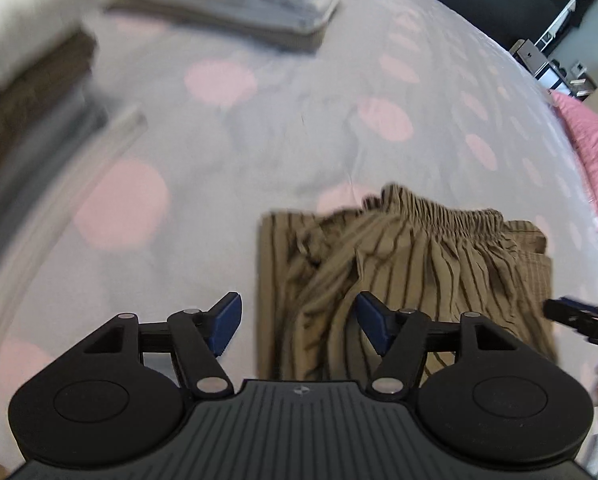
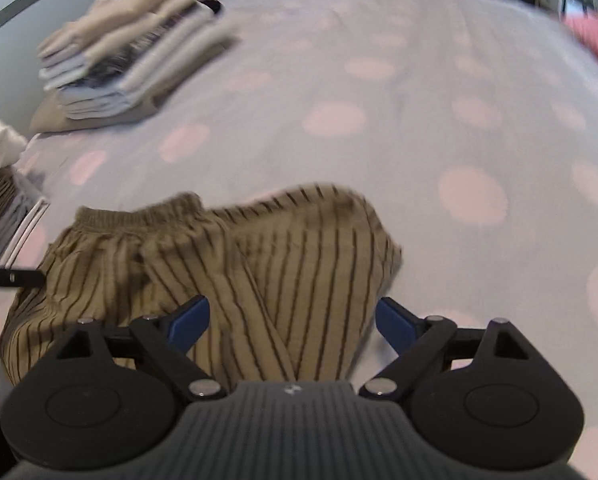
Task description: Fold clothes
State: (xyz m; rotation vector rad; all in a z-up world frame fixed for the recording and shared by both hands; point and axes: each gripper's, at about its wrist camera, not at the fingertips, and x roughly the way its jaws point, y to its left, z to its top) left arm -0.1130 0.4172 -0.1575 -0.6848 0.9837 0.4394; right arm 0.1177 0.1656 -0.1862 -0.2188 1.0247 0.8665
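A tan garment with dark stripes and an elastic waistband (image 1: 399, 248) lies folded on the bed, its waistband on the far side. My left gripper (image 1: 299, 300) hovers open over the garment's left edge, and the blue pads touch nothing. My right gripper (image 2: 293, 306) stands wide open above the garment (image 2: 299, 248), with the cloth lying loose beneath the gap. A black finger of the right gripper (image 1: 571, 316) shows at the right edge of the left wrist view. A finger of the left gripper (image 2: 11, 278) pokes in at the left of the right wrist view.
The bed has a grey sheet with pink dots (image 1: 259, 140). A stack of folded clothes (image 2: 131, 68) sits at the far left corner. Another pile of folded items (image 1: 27, 112) lies along the left side. A pink blanket (image 1: 591, 152) lies at the right edge.
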